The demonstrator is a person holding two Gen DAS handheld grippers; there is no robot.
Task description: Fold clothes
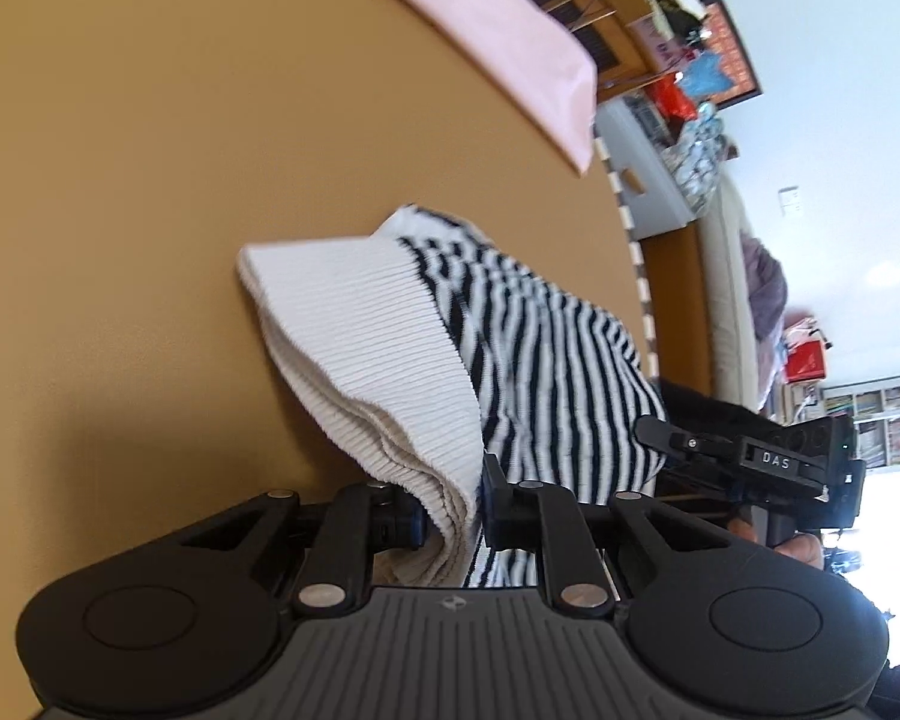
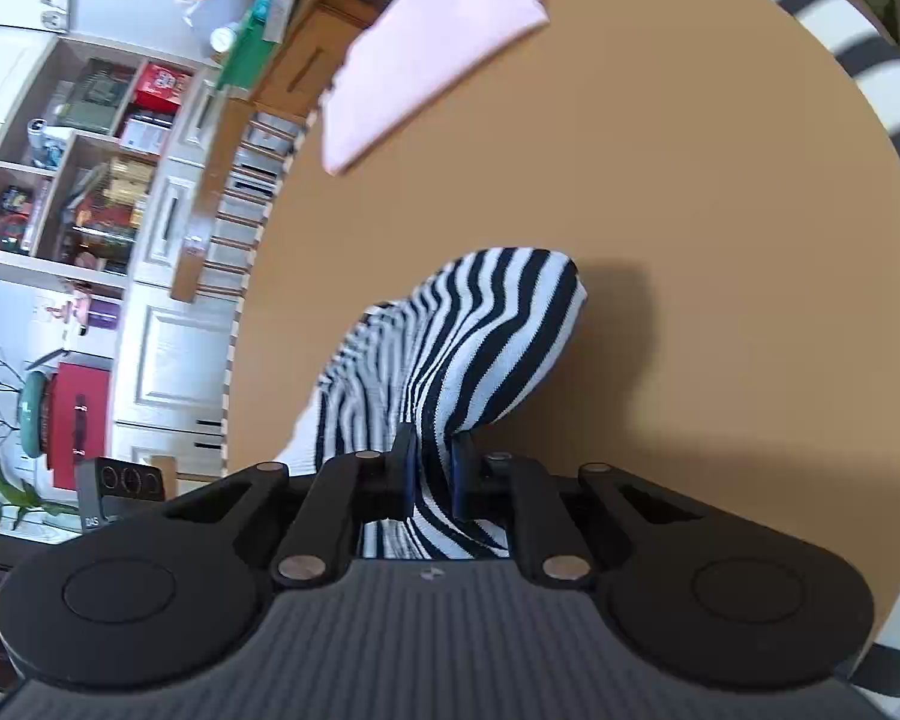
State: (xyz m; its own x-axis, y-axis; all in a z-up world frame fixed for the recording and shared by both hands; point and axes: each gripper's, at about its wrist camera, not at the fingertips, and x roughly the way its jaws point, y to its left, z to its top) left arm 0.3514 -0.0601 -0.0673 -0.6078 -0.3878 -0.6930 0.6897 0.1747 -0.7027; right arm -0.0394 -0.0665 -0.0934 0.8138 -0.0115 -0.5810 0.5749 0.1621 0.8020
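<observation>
Black linkages of the left gripper (image 1: 453,516) fill the bottom of the left wrist view, its jaws pinched on the white ribbed hem of the sweater (image 1: 510,360). From that grip the sweater rises off the table (image 1: 150,210), the ribbed band folded over in layers and the black-and-white striped body spreading away to the right. Beyond the stripes, in the same view, the right gripper (image 1: 750,456) shows from the side, with part of a hand (image 1: 801,549) under it.

On the right wrist view, that gripper (image 2: 432,480) is clamped narrowly on a striped fold of the sweater (image 2: 486,336), which bulges up and curls over above the jaws and casts a shadow on the tan tabletop (image 2: 660,150). The rest of the fabric trails down to the left, towards the table's striped edge.

At the far side of the table lies a folded pink cloth (image 1: 510,42), well apart from the sweater; it shows again in the right view (image 2: 432,48). Past the table stand cluttered shelves (image 2: 84,138).
</observation>
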